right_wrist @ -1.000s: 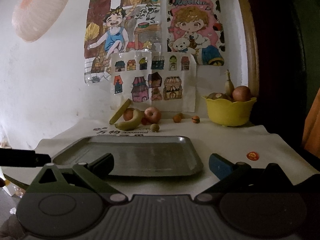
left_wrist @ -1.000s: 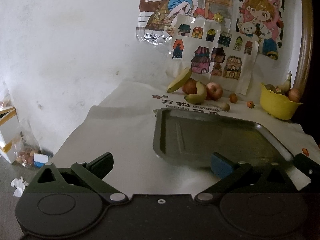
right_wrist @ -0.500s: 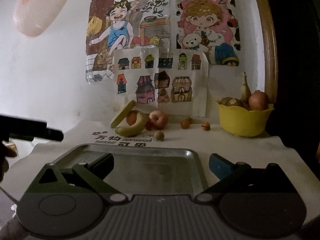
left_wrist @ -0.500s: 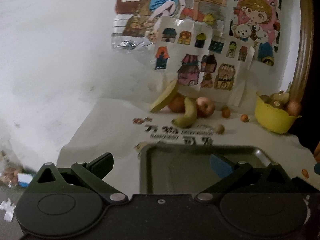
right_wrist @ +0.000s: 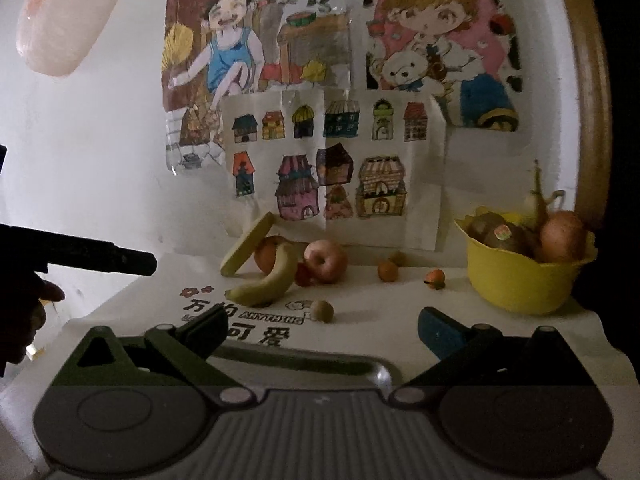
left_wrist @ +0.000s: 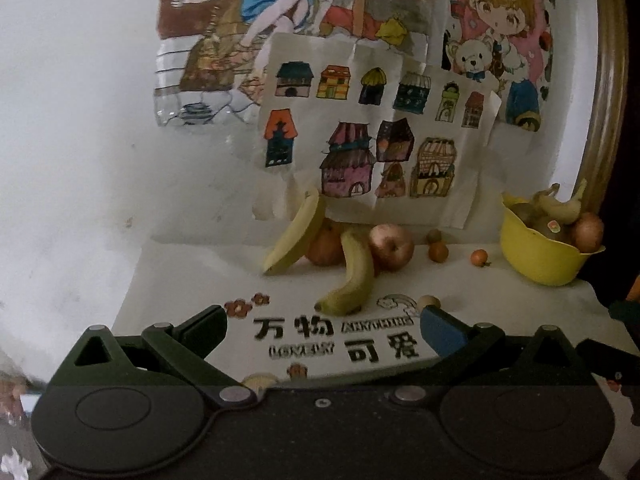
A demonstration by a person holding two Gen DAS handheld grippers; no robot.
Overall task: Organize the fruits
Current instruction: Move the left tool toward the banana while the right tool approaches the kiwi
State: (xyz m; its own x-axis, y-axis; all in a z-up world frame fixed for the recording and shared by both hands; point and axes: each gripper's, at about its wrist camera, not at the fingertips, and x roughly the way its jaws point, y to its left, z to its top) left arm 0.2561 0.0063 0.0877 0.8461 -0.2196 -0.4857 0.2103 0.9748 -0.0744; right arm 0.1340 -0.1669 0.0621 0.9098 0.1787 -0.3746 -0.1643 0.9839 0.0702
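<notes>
The left tool (left_wrist: 322,326) gapes empty, just short of the banana (left_wrist: 352,276) beside the apple (left_wrist: 391,246).

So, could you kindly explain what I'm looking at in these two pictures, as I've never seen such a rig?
A person holds a two-finger gripper in each hand; a fisheye camera on each looks forward along its fingers. The left gripper and right gripper are both open and hold nothing. On the white cloth by the wall lie a banana, a red apple, an orange and some small fruits. A yellow bowl holds more fruit. The right view also shows a metal tray's edge, just below the gripper.
</notes>
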